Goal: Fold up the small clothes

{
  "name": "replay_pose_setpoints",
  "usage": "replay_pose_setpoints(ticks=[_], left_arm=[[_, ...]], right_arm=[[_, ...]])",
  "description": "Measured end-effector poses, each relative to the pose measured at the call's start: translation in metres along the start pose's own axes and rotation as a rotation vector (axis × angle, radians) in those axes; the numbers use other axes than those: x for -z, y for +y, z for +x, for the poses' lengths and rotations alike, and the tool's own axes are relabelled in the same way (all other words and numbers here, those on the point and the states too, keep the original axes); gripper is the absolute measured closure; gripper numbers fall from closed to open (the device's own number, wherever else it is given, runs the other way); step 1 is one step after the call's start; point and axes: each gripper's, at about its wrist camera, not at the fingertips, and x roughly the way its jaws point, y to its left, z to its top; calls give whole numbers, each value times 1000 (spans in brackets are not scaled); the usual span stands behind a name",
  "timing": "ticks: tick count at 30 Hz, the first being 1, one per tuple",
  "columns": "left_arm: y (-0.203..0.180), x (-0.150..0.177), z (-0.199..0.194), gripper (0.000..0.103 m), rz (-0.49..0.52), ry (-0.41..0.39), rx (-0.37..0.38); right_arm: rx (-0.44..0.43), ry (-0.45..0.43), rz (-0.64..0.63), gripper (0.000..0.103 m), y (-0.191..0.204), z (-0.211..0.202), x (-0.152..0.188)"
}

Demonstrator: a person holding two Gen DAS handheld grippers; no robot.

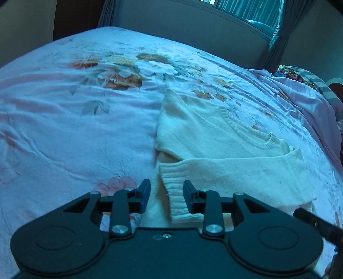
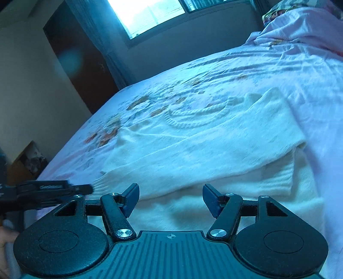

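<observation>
A small cream knit sweater (image 1: 205, 133) lies flat on the floral bedsheet (image 1: 75, 128), with one sleeve (image 1: 225, 171) folded across its body. My left gripper (image 1: 166, 196) is open, its fingers either side of the sleeve's ribbed cuff (image 1: 178, 193), just above it. In the right wrist view the sweater (image 2: 193, 146) fills the middle, the folded sleeve (image 2: 214, 154) running across it. My right gripper (image 2: 170, 199) is open and empty, low over the sweater's near part. The left gripper also shows in the right wrist view (image 2: 83, 188), at the cuff.
The bed runs to a grey wall (image 1: 193, 28) under a window (image 2: 150, 15). A bunched pink quilt (image 1: 300, 96) and a patterned pillow (image 1: 300, 75) lie at the bed's right side. A dark door (image 2: 81, 64) stands left of the bed.
</observation>
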Motion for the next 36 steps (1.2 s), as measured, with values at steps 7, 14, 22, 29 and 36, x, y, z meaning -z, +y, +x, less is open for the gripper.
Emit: replay_pose_setpoints(ticks=[7, 14, 22, 29, 36], left_arm=[[-22, -7, 11, 72, 43, 5, 58], [-15, -5, 38, 72, 5, 66, 51], [-28, -4, 48, 58, 82, 71, 9], [-42, 21, 33, 44, 178, 81, -26], [-50, 25, 28, 42, 200, 93, -67]], right_arm=[[205, -40, -69, 38, -26, 35, -44], [354, 73, -146, 38, -67, 69, -42], [353, 79, -192, 38, -49, 68, -32], [342, 104, -239, 38, -32, 46, -5], [358, 64, -165, 38, -25, 16, 6]])
